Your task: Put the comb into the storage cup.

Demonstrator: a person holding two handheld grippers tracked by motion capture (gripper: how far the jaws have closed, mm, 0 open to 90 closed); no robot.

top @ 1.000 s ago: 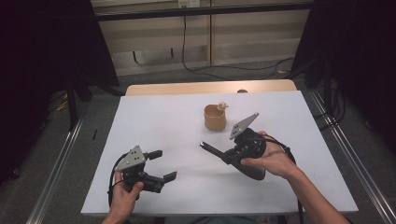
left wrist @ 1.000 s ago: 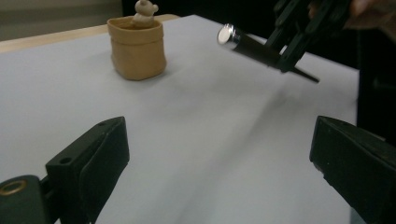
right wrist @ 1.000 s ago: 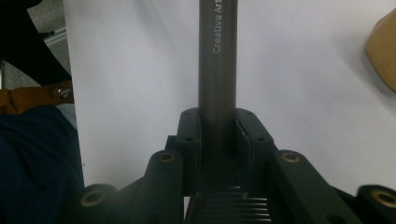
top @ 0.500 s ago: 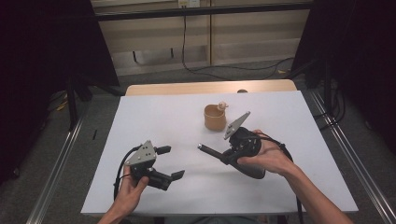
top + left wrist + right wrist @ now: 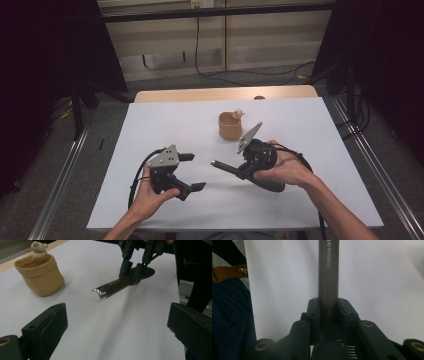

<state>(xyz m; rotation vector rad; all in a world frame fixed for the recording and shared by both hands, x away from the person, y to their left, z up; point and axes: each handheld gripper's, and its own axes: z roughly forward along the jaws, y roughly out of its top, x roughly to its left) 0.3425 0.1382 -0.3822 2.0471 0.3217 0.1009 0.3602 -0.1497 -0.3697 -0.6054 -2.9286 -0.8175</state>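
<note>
A dark tube (image 5: 222, 166) with a shiny end cap juts from my right gripper (image 5: 243, 172), whose jaws are shut on it. It points left, just above the white table (image 5: 165, 125). The right gripper view has the pads (image 5: 314, 312) clamping the tube (image 5: 328, 270), which bears the print "Creative Art". My left gripper (image 5: 194, 171) stands open and holds nothing, a short way left of the tube's free end. In the left gripper view the tube (image 5: 112, 286) points toward the open jaws. A tan cup (image 5: 230, 125) with a small bear figure (image 5: 238, 113) on its rim stands behind the right gripper.
A wooden strip (image 5: 200, 94) borders the white table at the far side. Metal rails (image 5: 60, 190) run along the floor on both sides, and cables (image 5: 210, 75) lie beyond the table. In the left gripper view the cup (image 5: 40, 277) stands at upper left.
My left gripper has moved right, toward the tube's free end, and risen a little. The right gripper has kept its hold on the tube and stayed about where it was.
</note>
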